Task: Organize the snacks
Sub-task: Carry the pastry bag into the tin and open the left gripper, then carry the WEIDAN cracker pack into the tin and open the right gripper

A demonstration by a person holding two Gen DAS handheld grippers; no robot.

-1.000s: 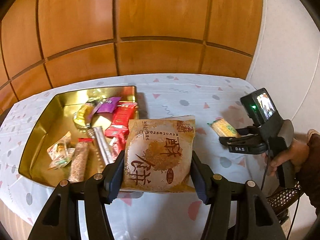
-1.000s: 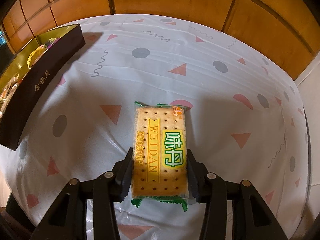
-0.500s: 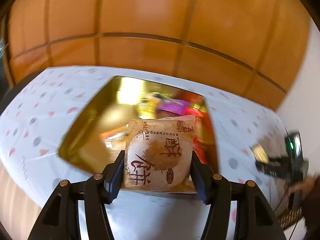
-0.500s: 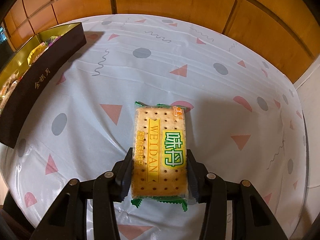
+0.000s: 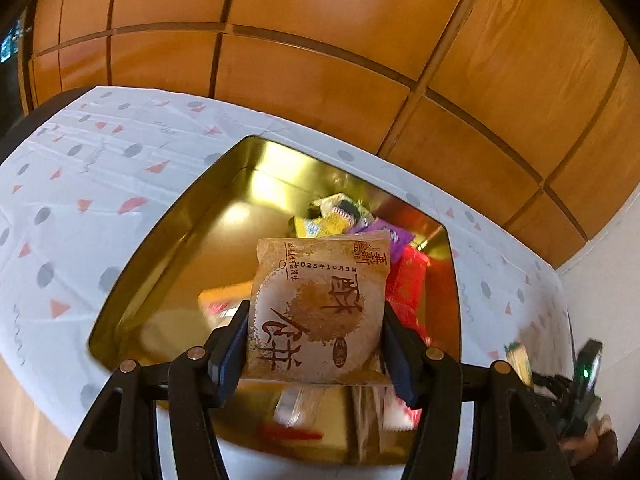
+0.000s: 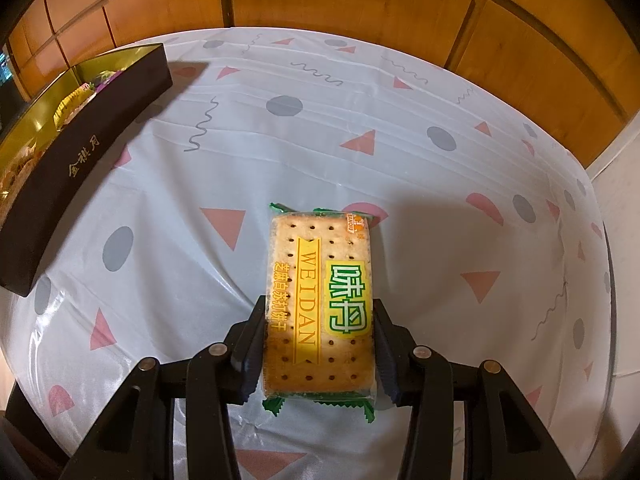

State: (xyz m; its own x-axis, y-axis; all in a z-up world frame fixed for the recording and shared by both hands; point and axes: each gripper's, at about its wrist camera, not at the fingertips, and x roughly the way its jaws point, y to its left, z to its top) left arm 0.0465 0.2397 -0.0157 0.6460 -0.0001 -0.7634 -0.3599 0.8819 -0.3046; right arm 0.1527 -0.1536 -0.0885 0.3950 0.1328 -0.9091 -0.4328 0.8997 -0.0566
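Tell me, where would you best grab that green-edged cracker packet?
Across its two long edges near one end, coming from above. The cracker packet is flat, stiff and narrow, so it fits between the fingers; the right claw grips it just so.

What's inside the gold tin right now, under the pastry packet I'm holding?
The gold tin holds mixed wrapped snacks: yellow, purple and red packets. The pastry packet in the left gripper hides what lies beneath it.

Left gripper (image 5: pixel 316 344) clamped a tan pastry packet (image 5: pixel 318 308) above the gold tin (image 5: pixel 168 236); assorted wrapped snacks (image 5: pixel 360 224) lay inside, on the patterned tablecloth (image 5: pixel 80 184)
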